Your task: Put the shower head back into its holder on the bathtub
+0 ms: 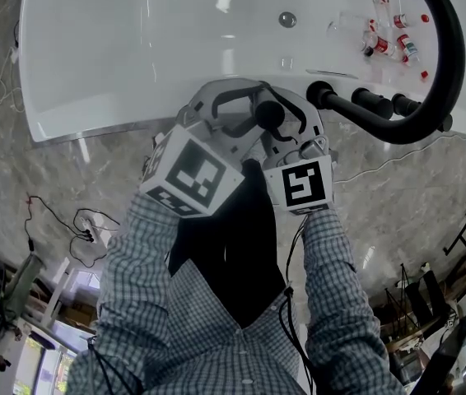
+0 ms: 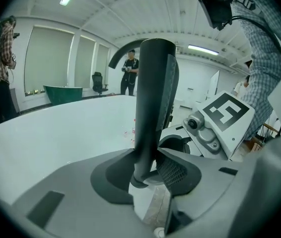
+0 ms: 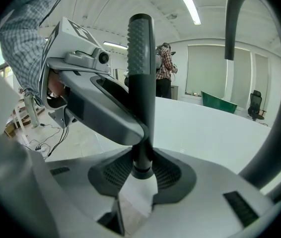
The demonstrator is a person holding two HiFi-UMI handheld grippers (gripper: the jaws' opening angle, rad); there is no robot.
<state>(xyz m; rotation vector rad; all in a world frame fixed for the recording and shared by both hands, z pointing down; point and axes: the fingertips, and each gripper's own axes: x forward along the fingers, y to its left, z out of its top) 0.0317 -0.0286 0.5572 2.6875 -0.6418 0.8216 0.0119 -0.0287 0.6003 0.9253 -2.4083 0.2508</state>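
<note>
Evidently the shower head [image 1: 268,113] is not yet seated: left tool [image 2: 148,175] and right tool [image 3: 141,170] both clamp its black handle [image 2: 153,108] above the bathtub's [image 1: 118,113] near rim, just left of the black fittings [image 1: 356,101] where its holder likely sits.

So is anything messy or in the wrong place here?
Yes. The black stick-shaped shower head is out of its holder, clamped in both the left gripper and right gripper. Small red-capped bottles lie scattered, some tipped, on the white bathtub by the black tap.
</note>
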